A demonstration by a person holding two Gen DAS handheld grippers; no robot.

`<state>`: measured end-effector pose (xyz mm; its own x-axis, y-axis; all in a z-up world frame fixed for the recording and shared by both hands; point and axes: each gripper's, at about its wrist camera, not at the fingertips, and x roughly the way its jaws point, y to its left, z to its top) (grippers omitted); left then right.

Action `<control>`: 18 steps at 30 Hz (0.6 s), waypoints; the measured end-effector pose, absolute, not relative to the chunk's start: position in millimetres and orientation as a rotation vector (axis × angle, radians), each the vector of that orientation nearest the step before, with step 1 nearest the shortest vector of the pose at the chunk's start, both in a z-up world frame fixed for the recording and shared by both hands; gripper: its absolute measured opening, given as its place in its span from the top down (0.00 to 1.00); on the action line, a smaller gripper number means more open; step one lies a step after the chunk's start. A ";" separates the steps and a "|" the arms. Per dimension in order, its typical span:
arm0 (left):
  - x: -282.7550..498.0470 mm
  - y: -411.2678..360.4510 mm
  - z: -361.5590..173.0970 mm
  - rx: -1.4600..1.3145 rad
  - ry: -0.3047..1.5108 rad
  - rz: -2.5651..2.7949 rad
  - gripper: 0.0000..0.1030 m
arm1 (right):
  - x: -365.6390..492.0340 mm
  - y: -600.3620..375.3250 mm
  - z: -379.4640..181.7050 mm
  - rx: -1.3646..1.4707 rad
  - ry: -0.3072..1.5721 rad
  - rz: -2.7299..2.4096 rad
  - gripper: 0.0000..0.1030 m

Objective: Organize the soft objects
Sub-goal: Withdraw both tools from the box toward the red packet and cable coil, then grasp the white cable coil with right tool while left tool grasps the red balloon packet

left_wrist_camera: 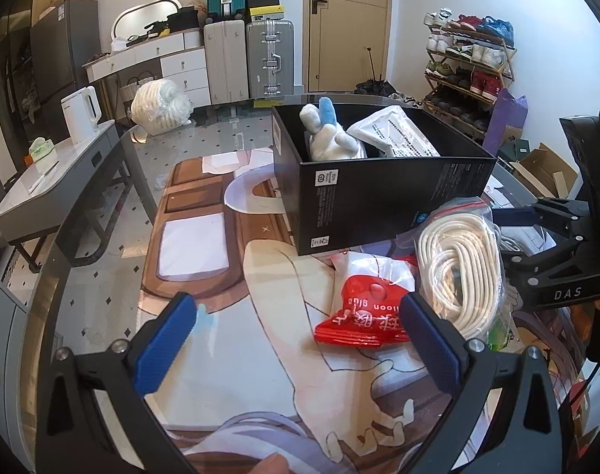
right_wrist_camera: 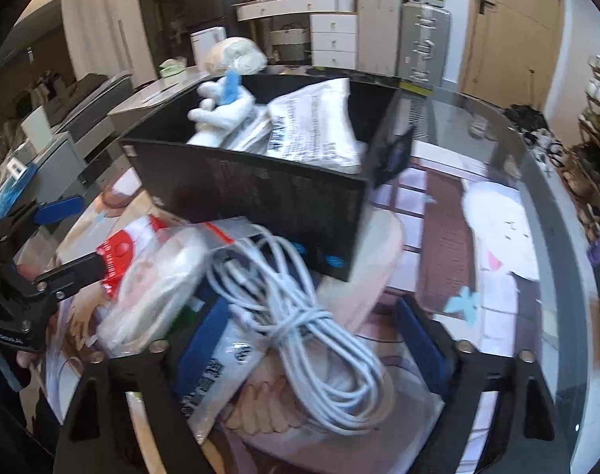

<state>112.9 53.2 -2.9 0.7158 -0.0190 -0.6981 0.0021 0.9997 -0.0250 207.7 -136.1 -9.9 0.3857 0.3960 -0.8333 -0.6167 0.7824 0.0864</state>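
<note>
Right wrist view: the right gripper [right_wrist_camera: 312,339] is spread wide around a loose white cable [right_wrist_camera: 300,316] lying on a clear bag [right_wrist_camera: 217,371], just in front of the black box [right_wrist_camera: 260,197]. The left gripper [left_wrist_camera: 296,331] is also wide, holding nothing, its right finger beside the red packet [left_wrist_camera: 359,316]. A bagged rope [left_wrist_camera: 462,268] lies alongside.

Risks:
- Closing on a few loops may leave the coil trailing.
- The bag underneath may lift too.
- A trailing cable may snag the box wall.
</note>
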 end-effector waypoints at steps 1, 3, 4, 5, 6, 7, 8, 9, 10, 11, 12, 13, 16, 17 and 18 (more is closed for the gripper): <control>113.1 52.8 -2.9 -0.021 0.772 -0.013 0.00 | 206.8 -135.0 -9.9 -0.258 0.976 0.656 0.27; 113.1 52.2 -3.4 -0.019 0.773 -0.015 0.00 | 205.2 -133.9 -9.6 -0.259 0.974 0.666 0.34; 112.8 52.6 -3.4 -0.021 0.773 -0.017 0.00 | 204.5 -133.7 -9.2 -0.258 0.973 0.673 0.38; 112.6 53.0 -3.4 -0.024 0.772 -0.017 0.00 | 204.1 -133.7 -9.0 -0.259 0.974 0.673 0.40; 112.5 53.2 -3.5 -0.026 0.772 -0.017 0.00 | 203.1 -134.8 -8.8 -0.258 0.974 0.676 0.42; 112.5 53.7 -3.7 -0.028 0.773 -0.018 0.00 | 202.3 -135.3 -8.7 -0.257 0.975 0.679 0.44; 112.4 54.1 -3.5 -0.031 0.772 -0.016 0.00 | 200.9 -136.4 -8.3 -0.257 0.975 0.681 0.47; 112.3 54.8 -3.6 -0.034 0.773 -0.016 0.00 | 200.0 -137.8 -7.9 -0.255 0.975 0.678 0.50; 112.5 55.3 -3.5 -0.036 0.773 -0.018 0.00 | 199.2 -140.1 -7.6 -0.248 0.977 0.676 0.51; 112.5 55.8 -3.5 -0.038 0.773 -0.019 0.00 | 198.6 -142.5 -7.7 -0.242 0.979 0.670 0.52; 112.4 56.1 -3.5 -0.039 0.773 -0.018 0.00 | 197.6 -145.7 -7.4 -0.235 0.979 0.661 0.52; 112.4 56.0 -3.4 -0.040 0.774 -0.019 0.00 | 195.8 -149.1 -7.5 -0.228 0.981 0.656 0.52; 112.4 56.0 -3.9 -0.039 0.775 -0.020 0.00 | 192.1 -159.3 -6.2 -0.205 0.989 0.642 0.53; 112.8 55.6 -4.1 -0.037 0.777 -0.021 0.00 | 190.4 -162.7 -5.6 -0.196 0.993 0.636 0.53; 113.1 55.0 -4.0 -0.036 0.779 -0.022 0.00 | 188.6 -165.3 -5.4 -0.192 0.994 0.633 0.53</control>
